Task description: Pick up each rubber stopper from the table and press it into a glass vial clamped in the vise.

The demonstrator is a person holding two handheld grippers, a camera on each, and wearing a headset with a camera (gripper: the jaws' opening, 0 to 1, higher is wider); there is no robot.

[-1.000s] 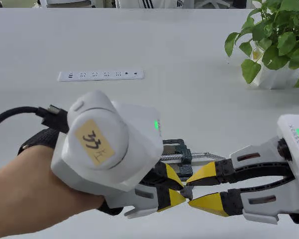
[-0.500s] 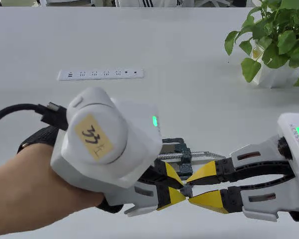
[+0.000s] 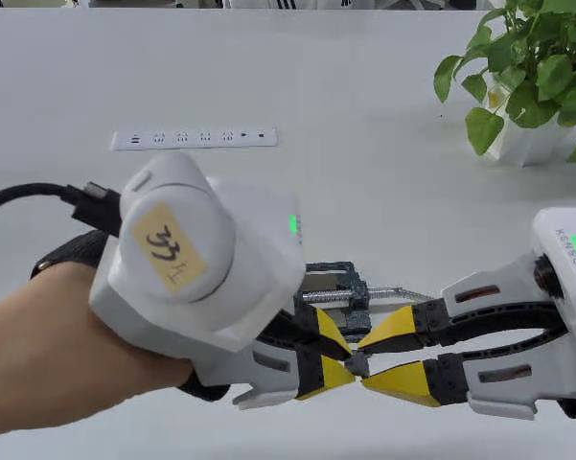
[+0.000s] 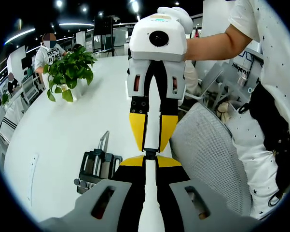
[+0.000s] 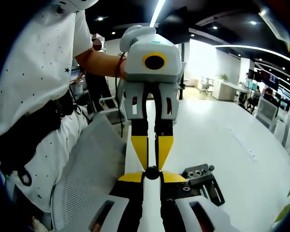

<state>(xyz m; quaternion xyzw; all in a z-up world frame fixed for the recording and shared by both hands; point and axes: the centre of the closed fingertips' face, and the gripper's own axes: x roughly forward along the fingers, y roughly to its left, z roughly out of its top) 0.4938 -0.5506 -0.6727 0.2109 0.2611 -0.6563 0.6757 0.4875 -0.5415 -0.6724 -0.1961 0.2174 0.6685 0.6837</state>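
rubber stopper (image 3: 357, 364) sits low in the frame, centre right, above the worktop (image 3: 364, 144) and in front of the vise (image 3: 334, 287). right hand-held gripper (image 3: 366, 363) is clenched on it. left hand-held gripper (image 3: 348, 360) meets it tip to tip, jaws drawn close; i cannot tell if it grips.

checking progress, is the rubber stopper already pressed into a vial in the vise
No, the rubber stopper sits between the yellow tips of the right gripper, apart from the vise.
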